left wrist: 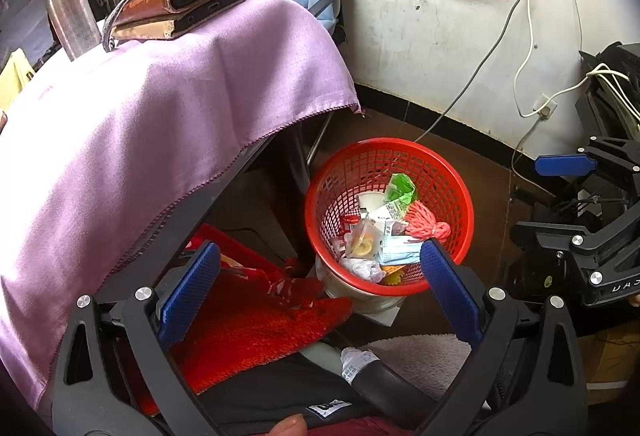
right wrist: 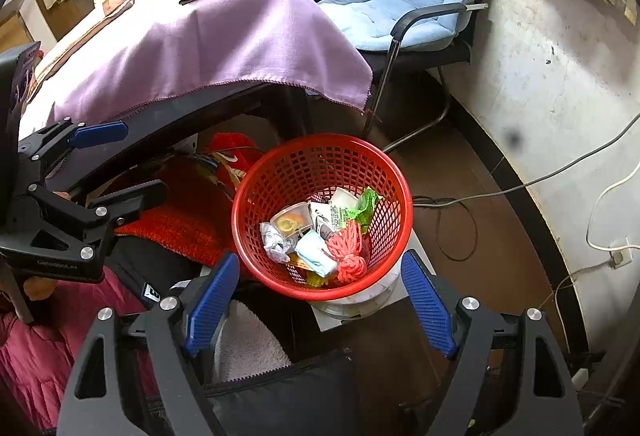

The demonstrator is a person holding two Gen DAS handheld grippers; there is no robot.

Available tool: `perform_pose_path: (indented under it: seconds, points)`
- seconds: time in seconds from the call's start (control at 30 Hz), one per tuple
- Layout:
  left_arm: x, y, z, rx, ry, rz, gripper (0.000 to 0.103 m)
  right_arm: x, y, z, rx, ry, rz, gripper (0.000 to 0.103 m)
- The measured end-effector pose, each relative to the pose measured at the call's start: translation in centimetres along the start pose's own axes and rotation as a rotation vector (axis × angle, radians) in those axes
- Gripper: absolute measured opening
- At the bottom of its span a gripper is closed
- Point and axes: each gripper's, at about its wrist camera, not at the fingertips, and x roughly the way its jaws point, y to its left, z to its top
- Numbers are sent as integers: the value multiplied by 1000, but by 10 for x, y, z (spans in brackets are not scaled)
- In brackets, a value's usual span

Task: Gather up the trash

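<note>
Brown floor (right wrist: 460, 276) beside a stained wall (right wrist: 560, 76) carried the red basket (right wrist: 280, 172) (full of wrappers); above it, left gripper (left wrist: 320, 268) and right gripper (right wrist: 320, 276) gaped wide, holding nothing.

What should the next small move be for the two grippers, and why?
Probably swing both back up toward the purple-clothed table to look for more trash. The left gripper and right gripper both hang open and empty above the red basket, which already holds a face mask, wrappers and pink yarn.
</note>
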Motion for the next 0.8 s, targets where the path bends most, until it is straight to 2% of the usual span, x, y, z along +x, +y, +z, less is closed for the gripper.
perform_pose_path:
  seconds: [0.8]
  points:
    - [0,-4,0,12,5,1,96,0,1,0,0,4,-1,82]
